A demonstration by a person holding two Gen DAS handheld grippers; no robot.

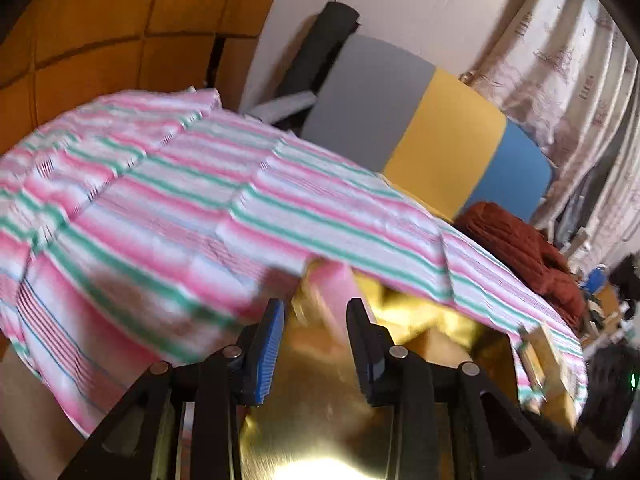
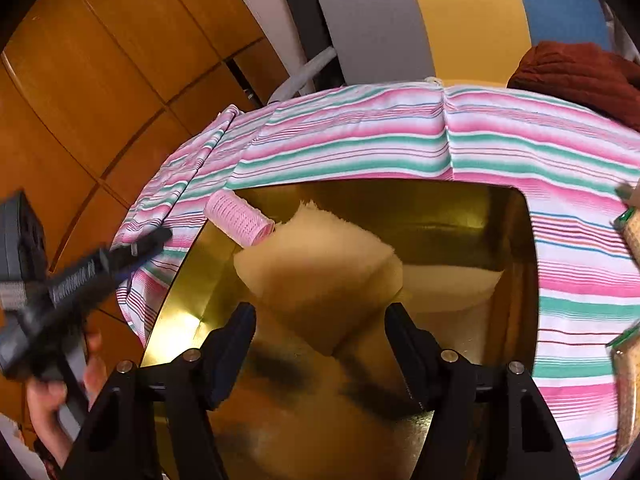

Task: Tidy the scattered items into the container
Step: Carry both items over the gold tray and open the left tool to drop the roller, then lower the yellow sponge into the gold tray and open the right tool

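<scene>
The right gripper (image 2: 320, 336) was held wide open over the gold tray (image 2: 516, 264), and nothing was held in it. Just past its fingers, a cream sponge (image 2: 320, 264) was seen lying in the tray. A pink hair roller (image 2: 239, 219) was resting on the far left rim of the tray, touching the sponge. The tray was set on a desk covered by a striped cloth (image 2: 400, 140) in pink, green and white. Packets with green edges (image 2: 630, 236) were seen on the cloth to the right of the tray.

The left gripper (image 1: 316, 316) was seen open too, with a gap between its blue pads (image 1: 270, 344), and it was held above the near side of the tray (image 1: 312, 420). A blurry pink thing (image 1: 336, 292) was seen just past its tips, but it could not be told if it was touched. In the right view the left gripper (image 2: 150, 240) was seen at the left of the tray, held by a hand (image 2: 52, 408).

Behind the tray, a dark red cloth (image 2: 576, 76) was piled up.
</scene>
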